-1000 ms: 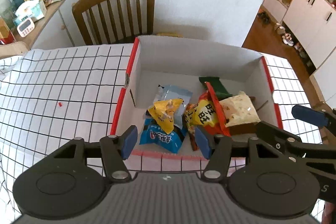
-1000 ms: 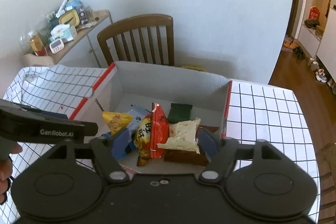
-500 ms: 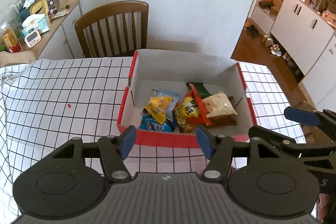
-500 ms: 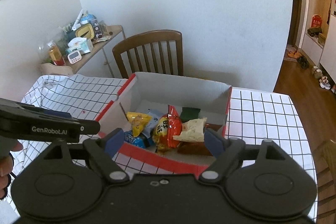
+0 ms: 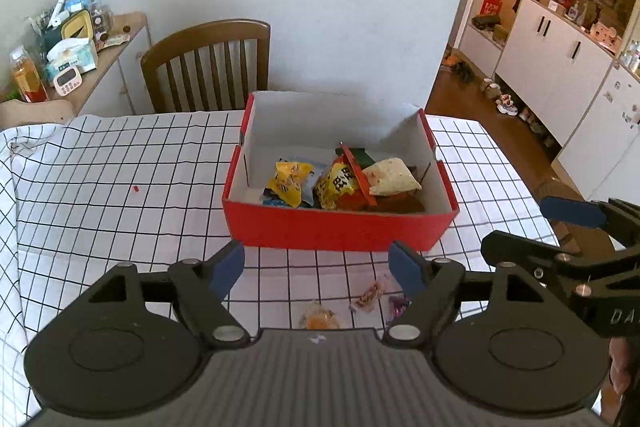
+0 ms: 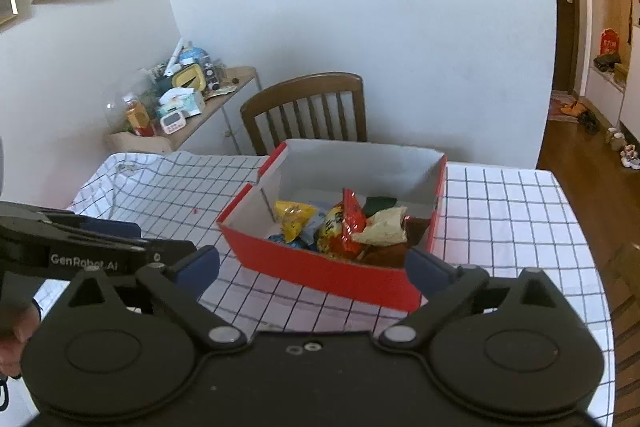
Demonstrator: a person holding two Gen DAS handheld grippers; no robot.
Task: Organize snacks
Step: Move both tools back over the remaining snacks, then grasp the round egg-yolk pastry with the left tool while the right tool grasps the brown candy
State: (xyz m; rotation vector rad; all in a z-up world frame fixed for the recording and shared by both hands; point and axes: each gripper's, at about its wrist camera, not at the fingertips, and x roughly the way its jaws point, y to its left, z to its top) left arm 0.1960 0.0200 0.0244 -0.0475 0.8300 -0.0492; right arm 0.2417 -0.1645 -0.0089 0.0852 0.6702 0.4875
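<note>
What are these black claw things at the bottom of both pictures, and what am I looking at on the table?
No robot here: a person holds a two-finger gripper in each hand, each with a camera looking along its fingers. One picture comes from the left gripper, the other from the right gripper. Both have just been opening and hold nothing. Each camera also catches the other gripper at its edge. On the checked tablecloth stands a red box with snack packets inside, among them a yellow packet and a pale packet. A few small snacks lie loose on the cloth near the left gripper.
</note>
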